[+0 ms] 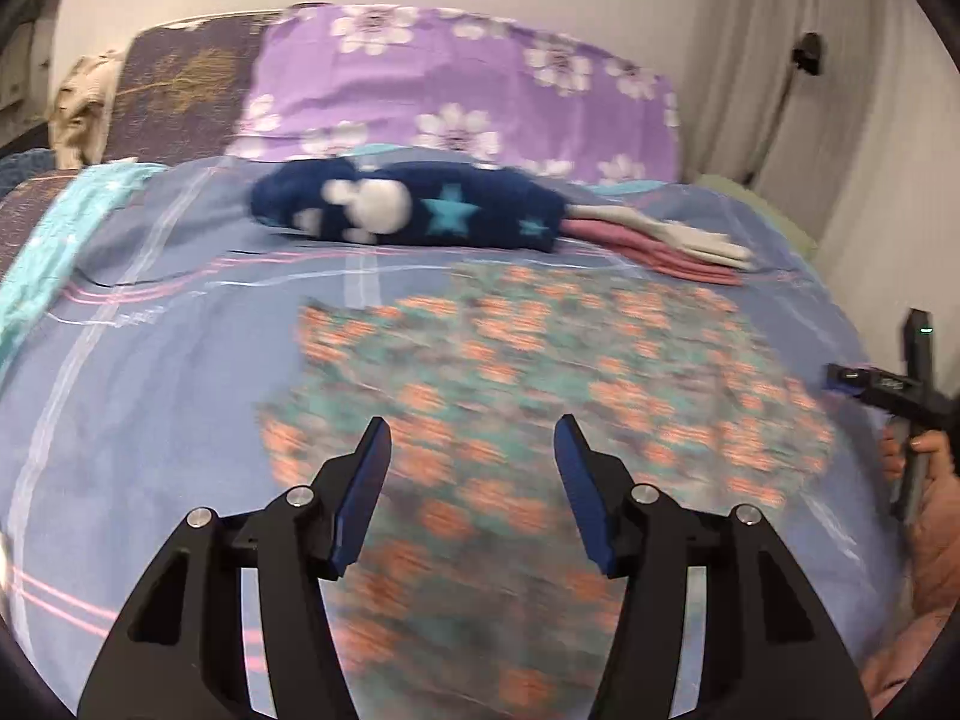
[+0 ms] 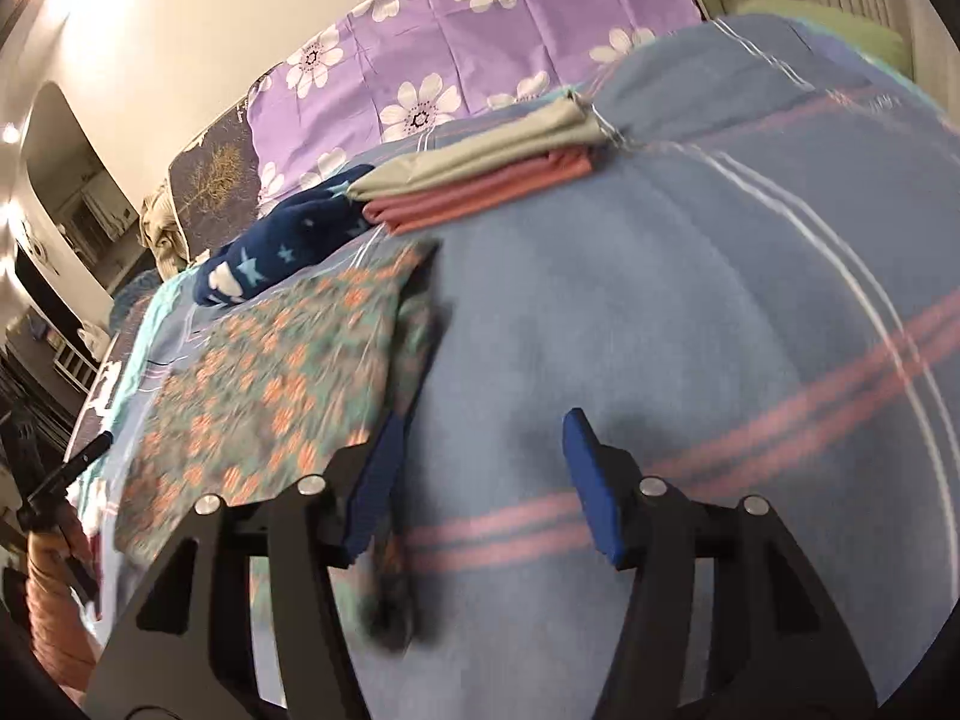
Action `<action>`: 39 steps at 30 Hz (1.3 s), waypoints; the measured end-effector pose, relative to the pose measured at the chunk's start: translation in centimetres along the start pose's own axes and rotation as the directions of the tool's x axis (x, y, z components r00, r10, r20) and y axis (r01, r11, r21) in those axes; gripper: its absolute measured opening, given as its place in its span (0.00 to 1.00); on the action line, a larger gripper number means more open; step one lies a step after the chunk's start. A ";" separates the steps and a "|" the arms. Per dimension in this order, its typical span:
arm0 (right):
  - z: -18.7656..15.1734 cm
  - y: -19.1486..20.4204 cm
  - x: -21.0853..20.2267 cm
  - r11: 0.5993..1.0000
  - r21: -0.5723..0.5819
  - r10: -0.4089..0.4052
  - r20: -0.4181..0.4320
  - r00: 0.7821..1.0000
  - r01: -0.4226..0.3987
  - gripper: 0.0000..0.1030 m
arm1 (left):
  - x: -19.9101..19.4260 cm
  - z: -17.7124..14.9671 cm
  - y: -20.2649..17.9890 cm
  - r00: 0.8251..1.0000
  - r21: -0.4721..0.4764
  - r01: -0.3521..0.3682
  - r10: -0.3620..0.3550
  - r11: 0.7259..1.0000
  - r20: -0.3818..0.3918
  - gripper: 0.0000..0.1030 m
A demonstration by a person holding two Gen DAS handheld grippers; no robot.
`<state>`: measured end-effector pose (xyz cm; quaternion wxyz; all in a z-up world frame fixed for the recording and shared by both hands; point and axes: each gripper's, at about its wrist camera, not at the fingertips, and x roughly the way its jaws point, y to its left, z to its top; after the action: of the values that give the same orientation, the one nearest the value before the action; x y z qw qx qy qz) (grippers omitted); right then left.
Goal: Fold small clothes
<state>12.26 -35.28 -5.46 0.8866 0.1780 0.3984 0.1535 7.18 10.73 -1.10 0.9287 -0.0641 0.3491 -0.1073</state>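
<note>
A floral garment (image 1: 540, 390) in teal and orange lies spread flat on the blue striped bedsheet (image 1: 150, 360). My left gripper (image 1: 473, 420) hovers over its near part, jaws open, nothing between the pads. In the right wrist view the same garment (image 2: 270, 372) lies to the left. My right gripper (image 2: 487, 420) stands open at its right edge, with its left finger (image 2: 384, 468) over the hem and bare sheet (image 2: 690, 312) between the jaws. A hand holding the right gripper's body (image 1: 888, 384) shows at the left wrist view's right edge.
Behind the garment lie a rolled navy fleece with stars (image 1: 408, 210) and a folded pink and grey stack (image 1: 672, 246). A purple flowered pillow (image 1: 456, 78) leans on the wall behind. A teal cloth (image 1: 54, 240) hangs at the bed's left edge.
</note>
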 end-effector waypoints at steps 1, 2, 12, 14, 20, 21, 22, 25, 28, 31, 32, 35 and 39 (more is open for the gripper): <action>-0.4 0.0 -0.2 1.000 -0.005 0.019 -0.018 1.000 -0.019 0.59 | -0.1 -0.2 -1.1 1.000 0.016 0.021 -0.021 1.000 -0.009 0.56; -0.9 0.2 -0.4 1.000 -0.021 0.015 -0.030 0.999 -0.015 0.59 | -0.1 -0.5 -2.7 0.999 0.050 0.036 -0.035 0.998 -0.025 0.56; -4.5 -1.1 -0.8 0.996 0.026 0.090 -0.093 0.992 -0.088 0.04 | 4.9 -0.8 -19.0 0.964 0.313 0.220 -0.156 0.924 -0.216 0.56; -5.0 -0.7 -1.2 0.991 0.010 0.131 -0.099 0.986 -0.131 0.04 | 6.1 -0.7 -21.6 0.953 0.333 0.259 -0.183 0.907 -0.242 0.52; -5.3 -0.2 -1.5 0.990 -0.036 0.134 -0.100 0.986 -0.138 0.05 | 9.3 -0.2 -27.2 0.919 0.329 0.343 -0.243 0.880 -0.310 0.46; -5.4 -0.1 -1.7 0.991 -0.053 0.117 -0.093 0.989 -0.122 0.05 | 9.6 -0.3 -27.6 0.915 0.327 0.350 -0.245 0.878 -0.321 0.46; -5.5 0.0 -1.9 0.992 -0.068 0.103 -0.086 0.991 -0.109 0.05 | 10.0 -0.5 -28.0 0.910 0.324 0.357 -0.247 0.876 -0.333 0.46; -5.8 0.3 -2.3 0.991 -0.107 0.076 -0.057 0.996 -0.081 0.08 | 11.2 -0.7 -28.4 0.899 0.302 0.356 -0.236 0.884 -0.369 0.46; -6.0 0.2 -2.3 0.990 -0.122 0.066 -0.038 0.997 -0.070 0.12 | 12.0 -0.1 -28.8 0.896 0.257 0.350 -0.241 0.901 -0.374 0.46; -6.1 -0.3 -2.2 0.991 -0.114 0.068 -0.036 0.997 -0.072 0.14 | 12.7 0.7 -29.8 0.892 0.227 0.351 -0.251 0.908 -0.375 0.46; -6.1 -0.5 -2.1 0.992 -0.107 0.069 -0.036 0.997 -0.072 0.16 | 13.3 0.9 -30.3 0.892 0.224 0.341 -0.238 0.913 -0.385 0.46; -6.1 -0.9 -1.9 0.993 -0.093 0.069 -0.038 0.997 -0.073 0.22 | 15.0 1.3 -31.4 0.899 0.234 0.281 -0.170 0.931 -0.404 0.46; -6.2 -1.6 -1.8 0.995 -0.063 0.071 -0.039 0.997 -0.074 0.22 | 16.2 0.9 -32.6 0.887 0.229 0.276 -0.156 0.933 -0.435 0.46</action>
<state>6.60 -36.22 -8.86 0.8781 0.1609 0.4030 0.2016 14.61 -24.78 -4.35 0.8162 0.0549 0.5072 -0.2712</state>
